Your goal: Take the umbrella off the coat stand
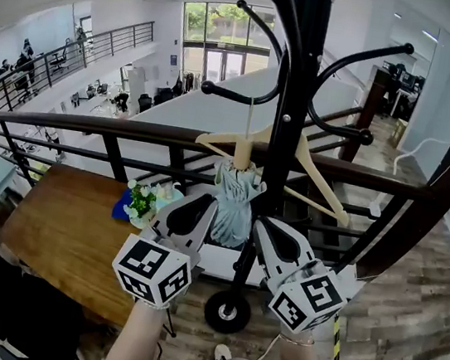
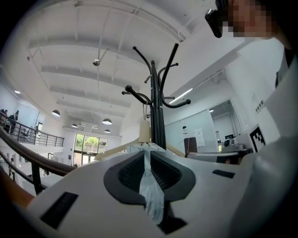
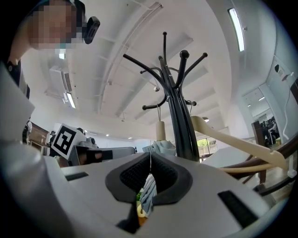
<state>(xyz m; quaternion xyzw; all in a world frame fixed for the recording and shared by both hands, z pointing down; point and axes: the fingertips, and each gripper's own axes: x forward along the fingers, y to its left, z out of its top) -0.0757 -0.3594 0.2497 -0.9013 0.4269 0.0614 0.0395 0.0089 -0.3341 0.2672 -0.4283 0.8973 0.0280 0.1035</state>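
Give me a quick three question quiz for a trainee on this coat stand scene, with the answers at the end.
1. True or false: the pale blue umbrella lies on the floor.
2. What hangs on the black coat stand right above the umbrella? A) a wooden hanger B) a red coat C) a hat
3. Which grippers are shut on the umbrella's fabric?
Key: 1 false, it hangs at the stand; 2 A; 3 both, the left gripper and the right gripper.

The head view's top edge cuts off your coat stand (image 1: pixel 291 101); your right gripper (image 1: pixel 264 229) covers its lower pole and the umbrella's (image 1: pixel 234 201) edge.
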